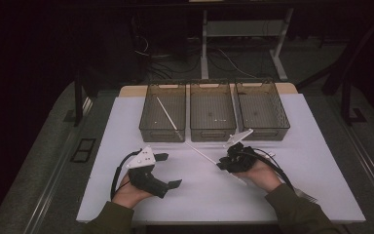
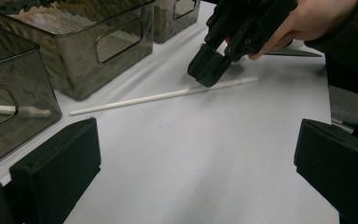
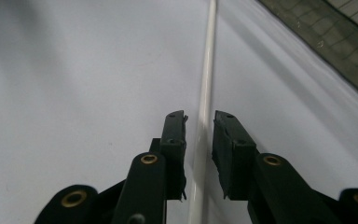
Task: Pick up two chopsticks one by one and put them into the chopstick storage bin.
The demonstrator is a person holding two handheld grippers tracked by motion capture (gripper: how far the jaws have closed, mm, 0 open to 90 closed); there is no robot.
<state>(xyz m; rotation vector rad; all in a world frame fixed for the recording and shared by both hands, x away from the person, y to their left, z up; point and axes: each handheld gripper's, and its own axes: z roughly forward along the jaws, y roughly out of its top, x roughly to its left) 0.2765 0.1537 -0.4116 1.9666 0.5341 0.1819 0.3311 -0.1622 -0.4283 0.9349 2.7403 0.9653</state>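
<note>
A thin white rod (image 1: 202, 153) lies flat on the white table mat, running diagonally in front of the bins; it also appears in the left gripper view (image 2: 163, 95) and the right gripper view (image 3: 208, 70). My right gripper (image 1: 222, 164) is lowered over the rod's near part. Its jaws (image 3: 200, 116) straddle the rod with a slim gap on each side, and the pads are not pressing on it. My left gripper (image 1: 169, 170) rests at the left of the mat, jaws wide open (image 2: 198, 126) and empty, pointing toward the right gripper (image 2: 207, 74).
Three dark see-through bins stand in a row at the back of the mat: left (image 1: 163, 132), middle (image 1: 212, 132), right (image 1: 263, 130). A second white rod (image 1: 166, 113) leans inside the left bin. Bare mat (image 1: 321, 165) stretches to the right.
</note>
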